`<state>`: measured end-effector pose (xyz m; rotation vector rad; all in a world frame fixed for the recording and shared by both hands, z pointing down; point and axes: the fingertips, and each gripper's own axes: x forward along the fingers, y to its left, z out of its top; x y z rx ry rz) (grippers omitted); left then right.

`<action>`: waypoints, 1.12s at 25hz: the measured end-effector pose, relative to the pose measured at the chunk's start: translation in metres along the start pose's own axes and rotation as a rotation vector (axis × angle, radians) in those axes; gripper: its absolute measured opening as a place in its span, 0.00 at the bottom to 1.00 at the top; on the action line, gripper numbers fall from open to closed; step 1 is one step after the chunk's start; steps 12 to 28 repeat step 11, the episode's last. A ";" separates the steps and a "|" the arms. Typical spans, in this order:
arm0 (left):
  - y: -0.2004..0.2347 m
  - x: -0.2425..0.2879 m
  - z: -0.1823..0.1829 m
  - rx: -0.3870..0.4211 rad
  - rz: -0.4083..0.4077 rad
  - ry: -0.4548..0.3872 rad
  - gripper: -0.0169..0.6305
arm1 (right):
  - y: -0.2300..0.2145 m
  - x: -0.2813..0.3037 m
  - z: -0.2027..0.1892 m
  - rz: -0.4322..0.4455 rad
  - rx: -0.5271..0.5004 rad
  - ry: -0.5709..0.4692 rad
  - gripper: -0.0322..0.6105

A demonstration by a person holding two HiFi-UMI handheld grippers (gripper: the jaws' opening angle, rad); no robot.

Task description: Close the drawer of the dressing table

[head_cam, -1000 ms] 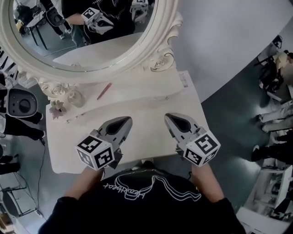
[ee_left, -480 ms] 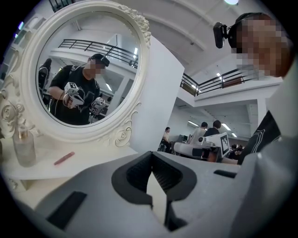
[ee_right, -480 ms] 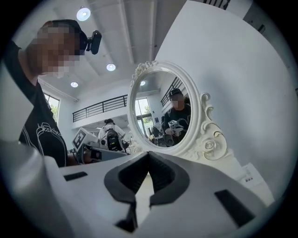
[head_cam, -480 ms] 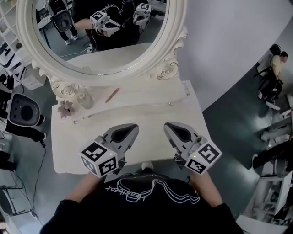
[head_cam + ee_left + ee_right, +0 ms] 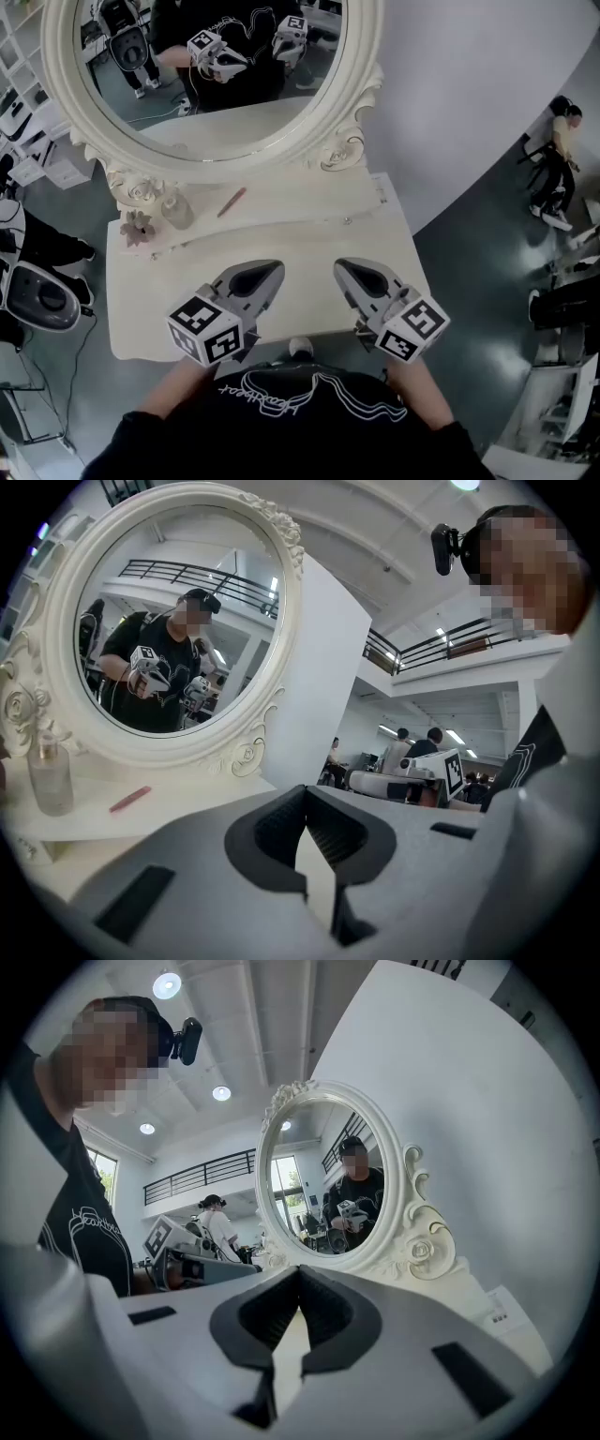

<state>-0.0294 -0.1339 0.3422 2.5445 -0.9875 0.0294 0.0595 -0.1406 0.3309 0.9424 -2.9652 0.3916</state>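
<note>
The white dressing table (image 5: 131, 309) stands below me, its oval mirror (image 5: 211, 75) at the back. The tabletop hides the drawer front; only a small pale knob (image 5: 300, 348) shows at the front edge, between my arms. My left gripper (image 5: 273, 271) hovers over the front left of the tabletop, and my right gripper (image 5: 341, 268) is beside it on the right. Both point at the mirror. In the left gripper view, the left gripper (image 5: 307, 794) has its jaw tips together on nothing. The right gripper (image 5: 300, 1274) is likewise shut and holds nothing.
On the raised back shelf lie a pink pen (image 5: 231, 201), a glass bottle (image 5: 175, 210) and a flower ornament (image 5: 137, 226). A paper tag (image 5: 380, 187) sits at the back right. A black-and-white device (image 5: 37, 295) stands left of the table. People are far right.
Both grippers have lifted a little and drawn back toward the table's front edge, staying shut. The head view has shifted, so more of the mirror shows.
</note>
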 end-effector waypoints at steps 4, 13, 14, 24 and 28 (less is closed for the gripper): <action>0.002 0.000 -0.001 0.000 0.001 0.000 0.03 | -0.003 0.000 -0.003 -0.006 0.013 0.001 0.05; 0.006 -0.002 -0.003 0.001 0.008 -0.003 0.03 | -0.003 0.003 -0.005 -0.003 0.010 -0.001 0.05; 0.006 -0.002 -0.003 0.001 0.008 -0.003 0.03 | -0.003 0.003 -0.005 -0.003 0.010 -0.001 0.05; 0.006 -0.002 -0.003 0.001 0.008 -0.003 0.03 | -0.003 0.003 -0.005 -0.003 0.010 -0.001 0.05; 0.006 -0.002 -0.003 0.001 0.008 -0.003 0.03 | -0.003 0.003 -0.005 -0.003 0.010 -0.001 0.05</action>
